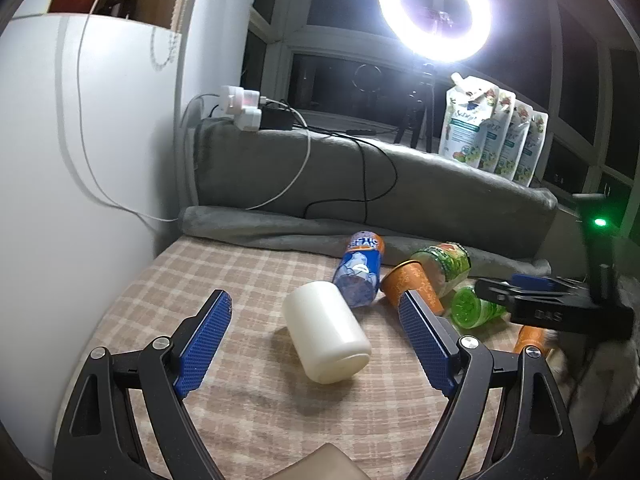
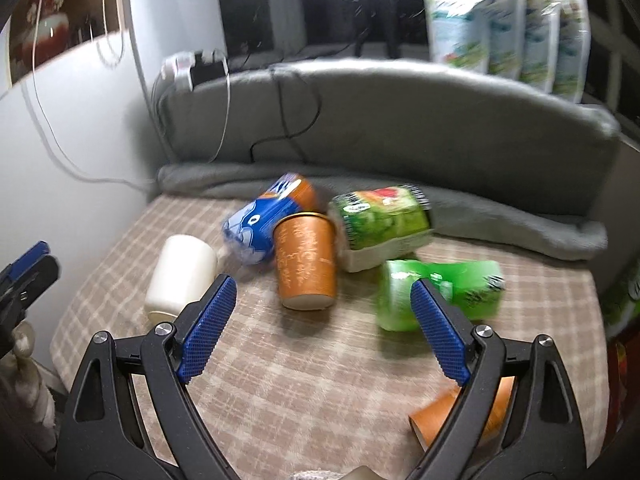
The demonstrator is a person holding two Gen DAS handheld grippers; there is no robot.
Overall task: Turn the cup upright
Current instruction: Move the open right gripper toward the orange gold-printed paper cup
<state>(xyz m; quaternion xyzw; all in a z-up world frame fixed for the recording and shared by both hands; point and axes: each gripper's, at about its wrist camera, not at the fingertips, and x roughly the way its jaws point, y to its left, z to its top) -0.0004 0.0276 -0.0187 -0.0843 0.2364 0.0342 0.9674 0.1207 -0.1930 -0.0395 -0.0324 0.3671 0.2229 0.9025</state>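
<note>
The left hand-held gripper [image 1: 316, 340] is spread wide, its blue pads on either side of the white cup [image 1: 326, 332] but not touching it. That cup lies on its side on the checked cloth [image 1: 224, 272], one end toward the camera; which end is the mouth I cannot tell. The right hand-held gripper [image 2: 320, 322] is also spread and holds nothing; it hangs above the cloth, pointed at the gap between the brown cup [image 2: 306, 258] and the green cup [image 2: 440, 292], both tipped over. The right wrist view is blurred.

Further out, a blue can [image 1: 360, 270] lies just behind the white cup, close to touching it, and a green-labelled jar [image 2: 380, 226] leans against the brown cup. Another brown cup [image 2: 460, 412] lies partly hidden under the right gripper's finger. A grey blanket [image 1: 360, 184] banks up behind the pile.

The risks, as I judge them: the white cup is round and smooth, so closing off-centre could squirt it sideways or roll it into the can. The soft cloth may let a righted cup topple again. The crowded pile leaves the right gripper little room, and a nudge could set several rolling.
</note>
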